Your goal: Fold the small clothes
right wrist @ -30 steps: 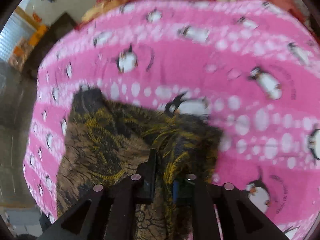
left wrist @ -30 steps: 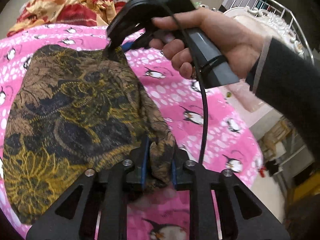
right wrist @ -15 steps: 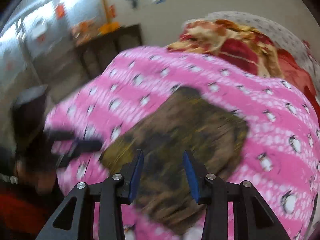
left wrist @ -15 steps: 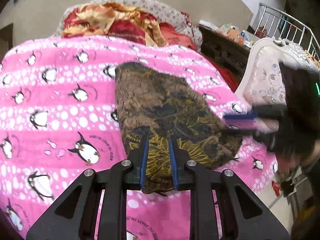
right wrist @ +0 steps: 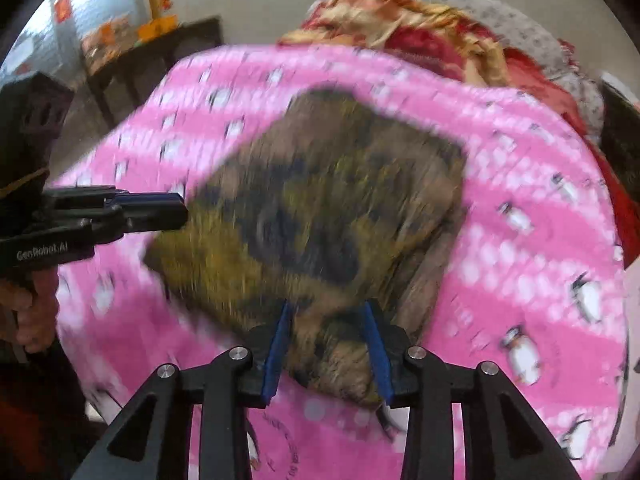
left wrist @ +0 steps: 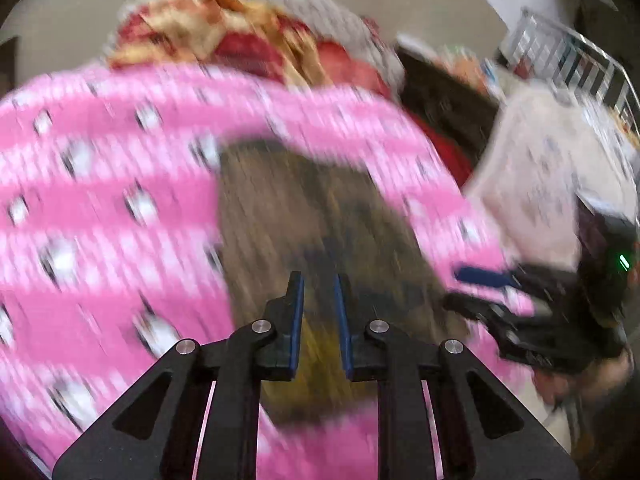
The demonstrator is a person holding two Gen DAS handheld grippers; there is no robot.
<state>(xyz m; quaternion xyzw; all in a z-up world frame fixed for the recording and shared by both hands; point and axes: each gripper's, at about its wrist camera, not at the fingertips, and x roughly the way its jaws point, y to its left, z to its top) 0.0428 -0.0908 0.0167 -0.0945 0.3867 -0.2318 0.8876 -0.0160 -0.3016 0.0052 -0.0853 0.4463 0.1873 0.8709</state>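
The brown patterned garment [right wrist: 332,216] lies folded into a rough rectangle on the pink penguin blanket [right wrist: 520,184] of the bed, its long axis running from the near edge toward the heaped red and gold bedding [right wrist: 420,28] at the far end. The right gripper [right wrist: 328,344] has just been opening: its jaws stand apart over the garment's near end, clamping nothing. The left gripper [left wrist: 318,320] hovers over the same near end, jaws narrowly apart and empty. Both sit about equally near, so either could take that end next.
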